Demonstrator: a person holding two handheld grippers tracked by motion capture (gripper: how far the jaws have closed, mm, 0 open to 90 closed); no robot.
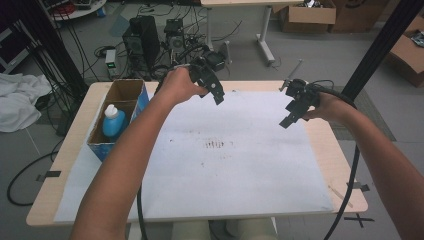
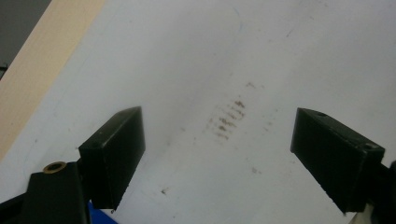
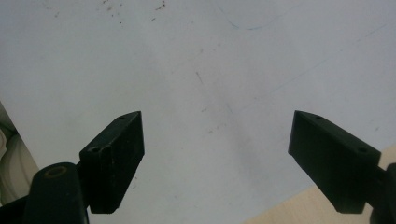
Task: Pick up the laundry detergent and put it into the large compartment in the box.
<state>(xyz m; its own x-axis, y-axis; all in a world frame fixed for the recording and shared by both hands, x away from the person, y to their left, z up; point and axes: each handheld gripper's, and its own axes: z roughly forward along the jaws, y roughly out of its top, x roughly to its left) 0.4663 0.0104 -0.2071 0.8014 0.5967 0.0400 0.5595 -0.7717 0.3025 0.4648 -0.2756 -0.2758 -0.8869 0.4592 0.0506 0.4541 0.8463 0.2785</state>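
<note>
left tongs (image 1: 218,97) raised, right tongs (image 1: 286,120) (both agape)

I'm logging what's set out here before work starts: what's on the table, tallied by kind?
Cardboard box: 1
Blue bottle, standing in the box: 1
White sheet covering the tabletop: 1
Total: 3
Both grippers, left and right, are held above the sheet with jaws apart, holding nothing.

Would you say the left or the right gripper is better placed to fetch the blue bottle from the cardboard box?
Left, probably. The left gripper hangs open on the side of the cardboard box holding the blue bottle; the right gripper, also open, is across the table.
</note>
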